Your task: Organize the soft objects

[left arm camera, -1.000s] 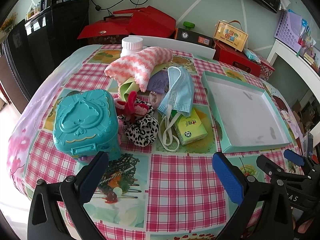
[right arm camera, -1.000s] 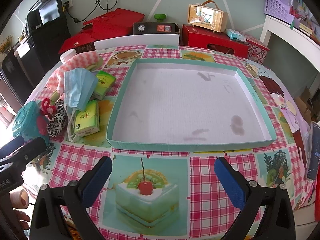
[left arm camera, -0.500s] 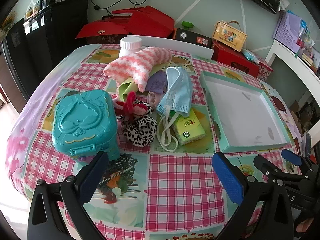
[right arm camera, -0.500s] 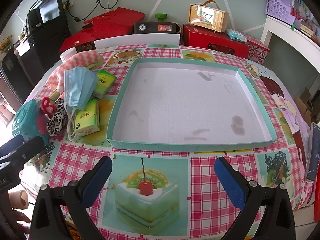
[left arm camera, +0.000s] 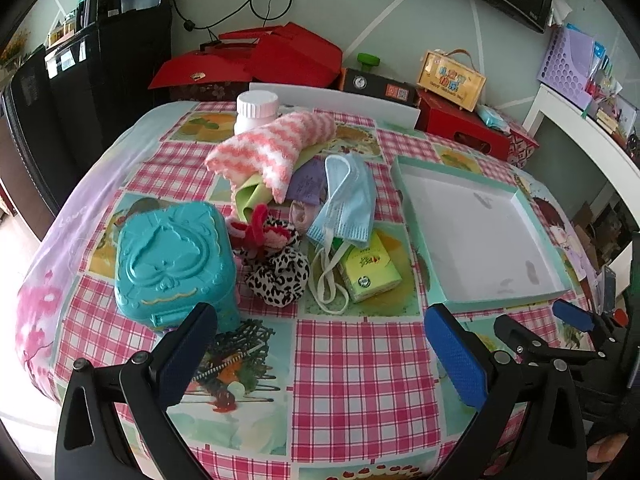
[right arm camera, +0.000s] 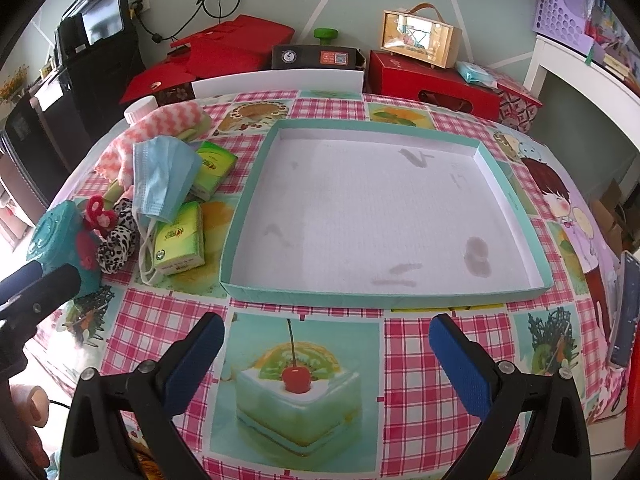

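Observation:
A pile of soft things lies left of an empty teal tray (left arm camera: 416, 216) (right arm camera: 384, 294): a pink-and-white striped sock (left arm camera: 272, 148) (right arm camera: 160, 124), a blue face mask (left arm camera: 348, 204) (right arm camera: 160, 176), a leopard scrunchie (left arm camera: 280, 276) (right arm camera: 116, 240), a red fuzzy hair tie (left arm camera: 260, 228) and green tissue packs (left arm camera: 370, 268) (right arm camera: 178, 240). My left gripper (left arm camera: 320, 356) is open and empty above the table's front edge, short of the pile. My right gripper (right arm camera: 326, 364) is open and empty in front of the tray.
A teal plastic case (left arm camera: 174, 264) stands left of the pile. A white bottle (left arm camera: 256, 110) stands behind the sock. Red boxes (left arm camera: 256, 60) and a small yellow case (right arm camera: 420, 36) line the far edge. A phone (right arm camera: 622, 312) lies at the right.
The left gripper has drawn back and turned slightly, so the pile and tray sit a bit smaller and farther. The right gripper has hardly moved. Both stay open.

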